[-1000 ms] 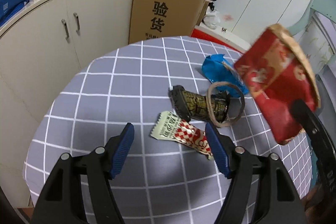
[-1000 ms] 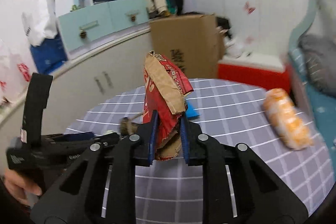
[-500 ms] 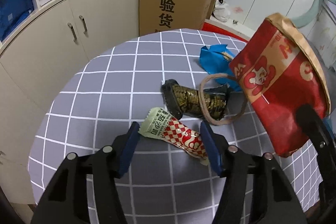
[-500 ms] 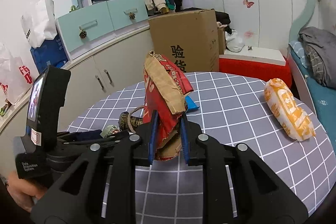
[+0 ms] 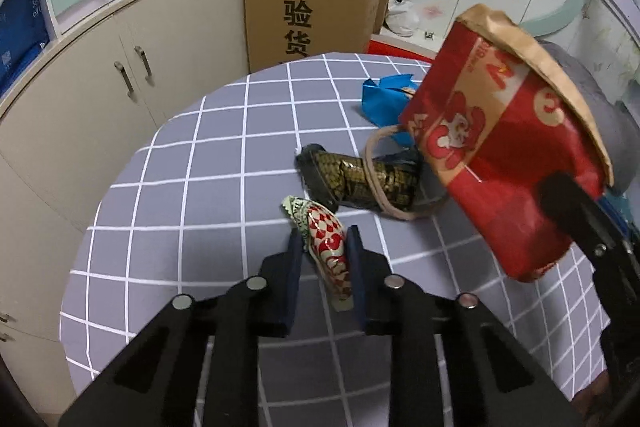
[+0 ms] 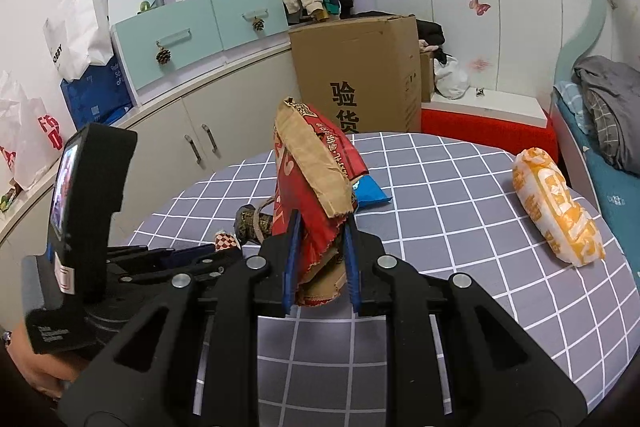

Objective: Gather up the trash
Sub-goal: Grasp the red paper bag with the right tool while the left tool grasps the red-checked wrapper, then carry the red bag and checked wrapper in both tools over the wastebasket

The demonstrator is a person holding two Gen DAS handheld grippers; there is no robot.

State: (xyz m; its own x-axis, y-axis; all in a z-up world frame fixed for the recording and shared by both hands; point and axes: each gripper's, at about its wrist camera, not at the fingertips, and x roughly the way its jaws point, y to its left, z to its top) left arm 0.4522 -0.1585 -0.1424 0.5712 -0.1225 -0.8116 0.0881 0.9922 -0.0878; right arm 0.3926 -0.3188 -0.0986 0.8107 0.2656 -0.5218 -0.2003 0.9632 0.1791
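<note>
Left gripper [image 5: 323, 259]: we note its jaws have just been closing, now pinched on the red-checked snack wrapper [image 5: 326, 243] lying on the checked tabletop [image 5: 192, 163]. Right gripper [image 6: 320, 251]: clamped on the red paper bag [image 6: 316, 187], held upright. Only our right view lists the orange bread packet [image 6: 556, 211]. Beyond the wrapper: gold-patterned wrapper [image 5: 360, 179], looped by a cord; blue wrapper [image 5: 384, 99], partly behind the bag.

Blue wrapper [image 5: 384, 99] partly hidden behind red paper bag [image 5: 504, 155]. Bag's handle loop and right end of dark gold-patterned wrapper [image 5: 360, 179] run under the bag too. Checkered wrapper [image 6: 226, 240] mostly hidden by the left gripper body in the right wrist view. Hand [image 6: 32, 367] cut off at the frame edge.
</note>
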